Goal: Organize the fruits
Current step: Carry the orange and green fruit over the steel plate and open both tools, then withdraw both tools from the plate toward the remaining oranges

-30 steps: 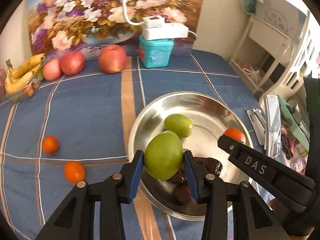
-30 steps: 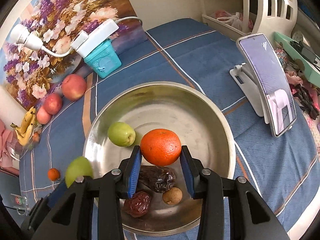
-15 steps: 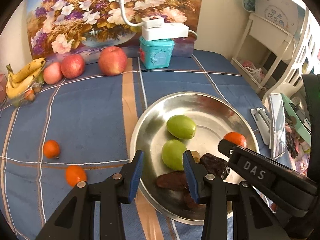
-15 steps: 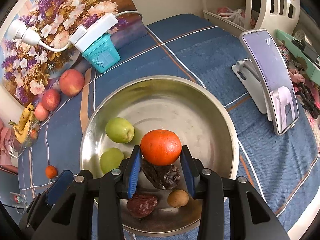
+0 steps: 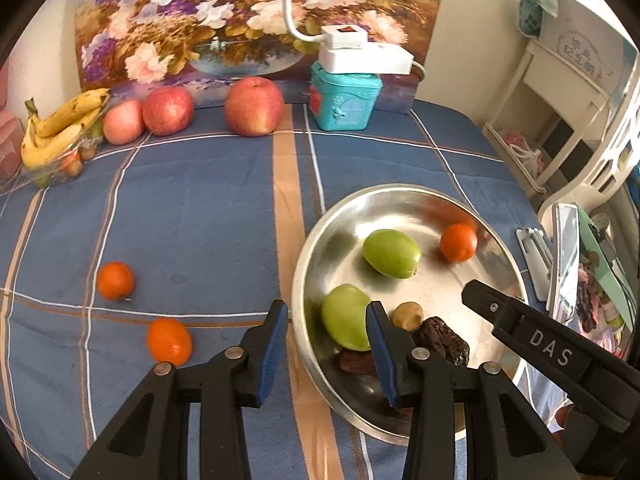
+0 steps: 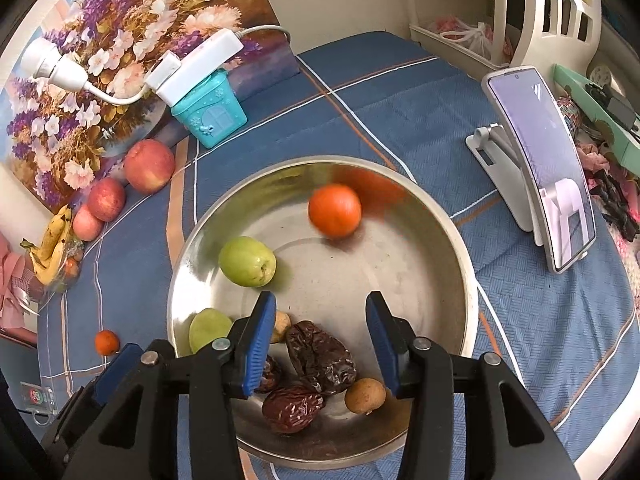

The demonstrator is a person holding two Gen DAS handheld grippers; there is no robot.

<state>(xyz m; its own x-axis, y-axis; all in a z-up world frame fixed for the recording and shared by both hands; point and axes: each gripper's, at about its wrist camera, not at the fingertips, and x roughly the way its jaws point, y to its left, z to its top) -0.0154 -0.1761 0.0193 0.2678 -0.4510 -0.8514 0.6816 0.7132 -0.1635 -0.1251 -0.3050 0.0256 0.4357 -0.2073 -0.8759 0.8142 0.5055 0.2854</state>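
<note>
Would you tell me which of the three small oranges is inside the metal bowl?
The orange near the bowl's far rim; the other two lie on the blue cloth.

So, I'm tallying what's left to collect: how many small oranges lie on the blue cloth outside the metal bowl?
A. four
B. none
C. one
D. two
D: the left wrist view shows two small oranges on the blue cloth, left of the metal bowl; a third orange lies inside it.

"DAS" — white letters on the right claw (image 5: pixel 476 300) — nothing else legible.
</note>
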